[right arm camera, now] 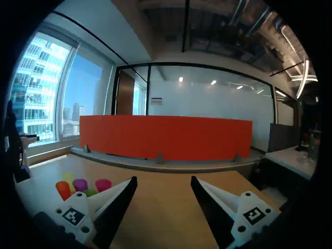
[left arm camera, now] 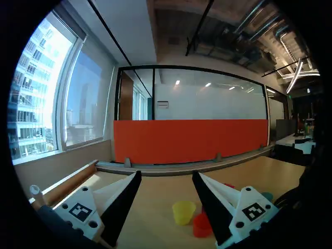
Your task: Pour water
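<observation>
a pale wooden table [left arm camera: 162, 199] meets an orange partition [left arm camera: 191, 141]. left gripper [left arm camera: 166, 173] and right gripper [right arm camera: 164, 178] both gape wide, empty. yellow cup [left arm camera: 183, 211] and red cup [left arm camera: 202, 225] stand near, touching. approach one squarely, grip mid-wall, keep it upright.

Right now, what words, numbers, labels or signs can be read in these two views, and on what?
No text can be read.
Sign on the glass wall: too small and blurred.
Square tags on the left tongs and right tongs: black-and-white patterns, no letters.
</observation>
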